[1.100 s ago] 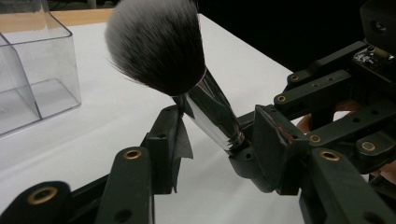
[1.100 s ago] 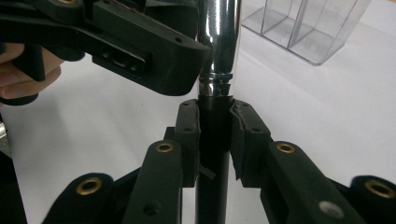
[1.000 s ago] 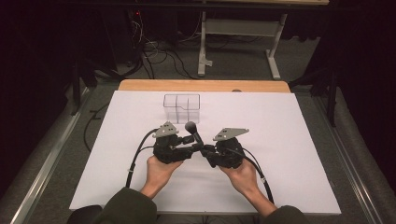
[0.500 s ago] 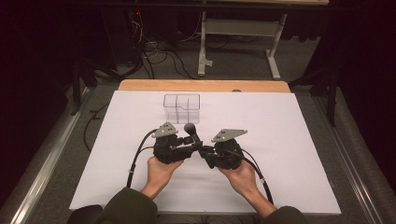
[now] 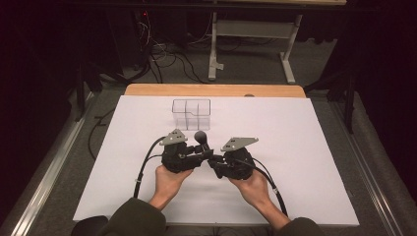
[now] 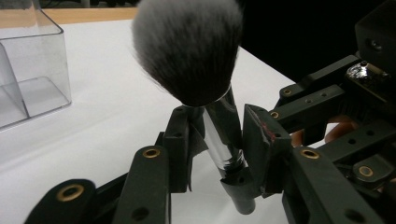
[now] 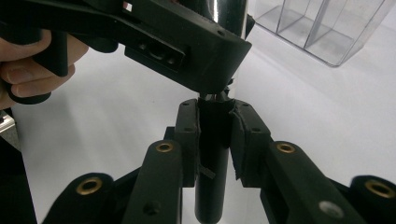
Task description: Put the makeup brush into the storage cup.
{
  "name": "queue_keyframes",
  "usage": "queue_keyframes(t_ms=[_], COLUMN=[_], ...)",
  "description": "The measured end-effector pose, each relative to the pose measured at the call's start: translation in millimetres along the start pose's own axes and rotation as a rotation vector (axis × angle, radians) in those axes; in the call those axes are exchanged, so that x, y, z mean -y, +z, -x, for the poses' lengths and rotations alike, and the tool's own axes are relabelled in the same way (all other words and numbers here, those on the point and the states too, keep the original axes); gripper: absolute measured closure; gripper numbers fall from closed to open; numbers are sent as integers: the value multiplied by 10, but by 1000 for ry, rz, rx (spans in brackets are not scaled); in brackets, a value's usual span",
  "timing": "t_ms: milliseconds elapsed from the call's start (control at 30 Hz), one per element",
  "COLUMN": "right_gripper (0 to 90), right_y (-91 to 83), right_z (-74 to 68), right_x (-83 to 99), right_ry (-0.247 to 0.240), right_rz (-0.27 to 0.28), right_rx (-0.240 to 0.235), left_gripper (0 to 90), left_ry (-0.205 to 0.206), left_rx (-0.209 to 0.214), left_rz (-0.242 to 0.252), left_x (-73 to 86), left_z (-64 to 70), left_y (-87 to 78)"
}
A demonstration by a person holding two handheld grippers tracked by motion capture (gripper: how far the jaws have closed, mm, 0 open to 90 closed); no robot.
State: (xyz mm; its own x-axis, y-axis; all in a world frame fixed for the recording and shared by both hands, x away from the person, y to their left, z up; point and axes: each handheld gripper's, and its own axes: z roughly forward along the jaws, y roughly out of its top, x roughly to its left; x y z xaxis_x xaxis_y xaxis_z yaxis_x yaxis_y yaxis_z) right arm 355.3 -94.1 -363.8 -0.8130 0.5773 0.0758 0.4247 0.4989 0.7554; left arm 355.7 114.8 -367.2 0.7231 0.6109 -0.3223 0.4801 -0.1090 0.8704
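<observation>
The counter [image 5: 305,147] is covered by a white sheet [image 5: 123,162] that reaches its near, left and right edges; a strip of bare wood [image 5: 216,90] shows along the far edge. A clear plastic organizer [image 5: 191,114] with inner dividers stands directly on the sheet, near the far edge and slightly left of the middle. Its compartments hold nothing.

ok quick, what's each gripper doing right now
left gripper: closed on the makeup brush, at its silver ferrule.
right gripper: closed on the same brush's black handle.
</observation>
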Motion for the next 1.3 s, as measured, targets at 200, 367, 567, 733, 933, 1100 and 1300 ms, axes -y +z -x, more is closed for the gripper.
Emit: queue_keyframes(t_ms=[200,367,567,733,933,1100,1300], right_gripper=[767,767,759,645,473,423,371], right_y=[8,3,24,32,44,-19,-173], right_z=[4,-8,3,4,41,43,98], right_x=[4,3,6,8,20,21,42], right_ry=[-9,-14,-4,7,25,-5,5], right_rz=[-3,-10,-5,-7,-6,3,54], right_rx=[-7,-6,-28,-33,-48,-39,-3], left_gripper=[674,691,698,701,702,702,701], left_ry=[-13,-8,-4,31,34,36,32], left_rx=[24,32,50,38,21,14,12], left_rz=[3,6,-10,-22,-20,-19,-13], left_x=[-1,-4,-10,-34,-47,-52,-59], left_z=[-9,10,-17,6,-23,-33,-48], left_y=[-11,-21,-31,-41,-87,-106,-124])
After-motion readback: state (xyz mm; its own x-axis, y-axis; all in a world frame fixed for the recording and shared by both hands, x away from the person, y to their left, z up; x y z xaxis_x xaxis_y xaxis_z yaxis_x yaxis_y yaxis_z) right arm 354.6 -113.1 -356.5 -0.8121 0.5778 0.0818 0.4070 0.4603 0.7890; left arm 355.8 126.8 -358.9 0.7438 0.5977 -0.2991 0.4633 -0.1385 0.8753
